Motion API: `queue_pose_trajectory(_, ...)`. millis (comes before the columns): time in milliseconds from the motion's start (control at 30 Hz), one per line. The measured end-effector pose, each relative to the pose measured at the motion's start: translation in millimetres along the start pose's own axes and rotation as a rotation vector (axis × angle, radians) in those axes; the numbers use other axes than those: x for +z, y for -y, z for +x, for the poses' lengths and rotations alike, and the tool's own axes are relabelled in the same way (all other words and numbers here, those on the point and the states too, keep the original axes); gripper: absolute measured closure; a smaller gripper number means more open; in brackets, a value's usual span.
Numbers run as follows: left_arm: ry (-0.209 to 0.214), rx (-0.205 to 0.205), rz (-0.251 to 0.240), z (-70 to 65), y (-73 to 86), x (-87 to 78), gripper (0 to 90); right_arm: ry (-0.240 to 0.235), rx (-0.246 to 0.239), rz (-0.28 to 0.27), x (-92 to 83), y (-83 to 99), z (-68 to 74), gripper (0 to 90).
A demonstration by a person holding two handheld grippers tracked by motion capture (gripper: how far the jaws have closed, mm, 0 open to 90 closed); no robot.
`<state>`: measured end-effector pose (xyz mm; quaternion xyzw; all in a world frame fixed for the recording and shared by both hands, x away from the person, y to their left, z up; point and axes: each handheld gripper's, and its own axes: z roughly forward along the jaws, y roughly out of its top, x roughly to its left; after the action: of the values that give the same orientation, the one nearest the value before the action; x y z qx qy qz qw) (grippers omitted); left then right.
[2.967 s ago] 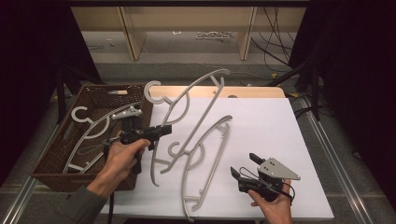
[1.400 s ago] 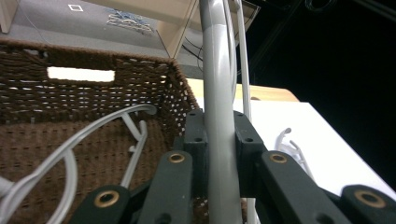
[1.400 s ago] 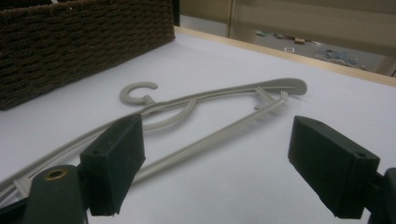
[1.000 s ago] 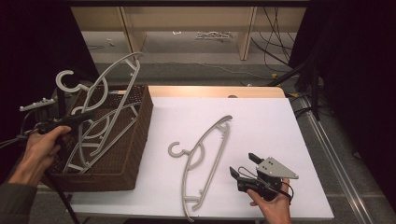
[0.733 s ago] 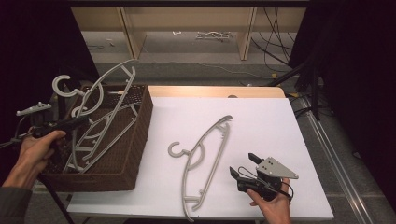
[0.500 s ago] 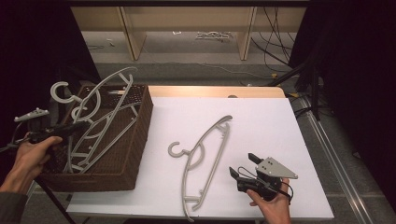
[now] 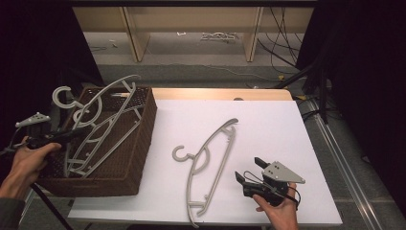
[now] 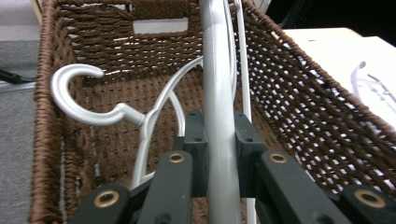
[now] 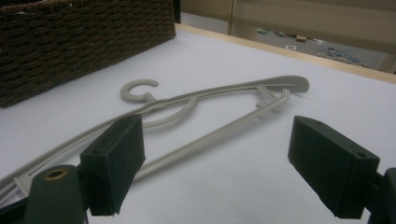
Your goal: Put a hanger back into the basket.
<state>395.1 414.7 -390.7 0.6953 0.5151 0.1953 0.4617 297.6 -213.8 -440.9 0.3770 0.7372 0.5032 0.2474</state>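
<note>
My left gripper (image 7: 72,133) is shut on the arm of a grey plastic hanger (image 7: 103,101), which it holds tilted over the brown wicker basket (image 7: 140,143). In the left gripper view the pads (image 8: 195,154) clamp the hanger's bar (image 8: 217,93), and a second hanger's hook (image 8: 74,93) lies inside the basket (image 8: 299,93). A third grey hanger (image 7: 210,160) lies flat on the white table top. My right gripper (image 7: 249,168) rests open just to its right. In the right gripper view that hanger (image 9: 210,102) lies ahead of the open right gripper (image 9: 217,158).
The basket (image 9: 84,42) stands at the table's left edge. The white table top (image 7: 273,124) stretches to the right. Wooden shelving (image 7: 191,28) stands behind, and cables (image 7: 287,43) trail on the floor at the back right.
My left gripper has carried its hanger from over the table to the left, above the basket, and sunk slightly. The right gripper and the hanger on the table have not moved.
</note>
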Motion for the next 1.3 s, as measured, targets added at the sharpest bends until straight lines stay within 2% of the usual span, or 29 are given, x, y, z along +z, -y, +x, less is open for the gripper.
queue_pose_trajectory(133,0.021,0.036,0.020,4.2,0.8,-0.4,79.4,0.002,0.000,0.001,0.2,0.1,0.0,19.5)
queue_pose_trajectory(267,0.030,0.056,0.035,9.8,2.6,-0.5,79.4,0.003,-0.001,0.002,0.4,0.0,0.3,19.5)
queue_pose_trajectory(367,0.029,0.060,0.053,11.9,4.6,0.1,79.4,0.006,0.000,0.004,0.7,0.2,0.1,19.5)
queue_pose_trajectory(500,0.042,0.045,0.071,15.7,7.3,-0.8,79.5,0.010,-0.008,0.016,-0.6,-0.1,0.0,19.5)
queue_pose_trajectory(533,0.063,0.051,0.083,15.0,7.5,0.1,79.5,0.012,-0.008,0.014,-0.3,0.2,-0.2,19.5)
queue_pose_trajectory(567,0.063,0.051,0.083,15.0,7.5,0.1,79.5,0.012,-0.008,0.014,-0.3,0.2,-0.2,19.5)
queue_pose_trajectory(600,0.074,0.071,0.101,13.1,6.8,2.4,79.4,0.014,-0.013,0.010,-0.1,0.1,-0.8,19.5)
queue_pose_trajectory(667,0.059,0.061,0.132,12.9,6.9,6.9,79.4,0.010,-0.007,0.012,-0.2,0.0,0.0,19.5)
queue_pose_trajectory(700,0.059,0.061,0.132,12.9,6.9,6.9,79.5,0.010,-0.007,0.012,-0.2,0.0,0.0,19.5)
queue_pose_trajectory(733,0.039,0.072,0.178,14.1,7.2,10.9,79.5,0.011,-0.008,0.026,-1.3,-0.4,0.1,19.5)
queue_pose_trajectory(767,0.041,0.056,0.177,12.9,8.2,14.2,79.4,0.010,-0.009,0.027,-1.4,-0.5,0.0,19.5)
queue_pose_trajectory(833,0.044,0.064,0.186,13.1,9.0,16.2,79.4,0.012,-0.009,0.025,-1.3,-0.5,0.0,19.5)
queue_pose_trajectory(867,0.048,0.067,0.204,11.4,10.4,20.4,79.4,0.004,-0.002,0.005,0.5,0.2,0.1,19.5)
queue_pose_trajectory(967,0.045,0.085,0.235,10.4,10.5,23.3,79.3,0.009,-0.007,0.012,-0.2,0.1,-0.1,19.5)
queue_pose_trajectory(1033,0.033,0.080,0.252,8.9,10.8,28.3,79.2,0.009,-0.007,0.028,-1.1,-0.5,0.3,19.6)
queue_pose_trajectory(1100,0.039,0.064,0.257,9.1,11.3,31.5,79.2,0.008,-0.008,0.028,-1.1,-0.5,0.4,19.5)
queue_pose_trajectory(1133,0.010,0.070,0.276,9.7,12.4,34.6,79.1,0.009,-0.008,0.028,-1.0,-0.5,0.4,19.5)
queue_pose_trajectory(1167,0.010,0.070,0.276,9.7,12.4,34.6,78.8,0.010,-0.007,0.028,-1.0,-0.4,0.3,19.5)
queue_pose_trajectory(1200,-0.042,0.109,0.338,12.1,13.8,37.2,78.1,0.011,-0.005,0.017,0.3,0.1,0.8,19.5)
queue_pose_trajectory(1267,-0.069,0.089,0.348,15.3,18.4,41.3,77.2,0.008,-0.008,0.026,0.1,0.0,0.9,19.5)
queue_pose_trajectory(1300,-0.068,0.082,0.348,17.1,20.0,42.3,76.6,0.005,-0.007,0.024,0.3,0.0,1.1,19.5)
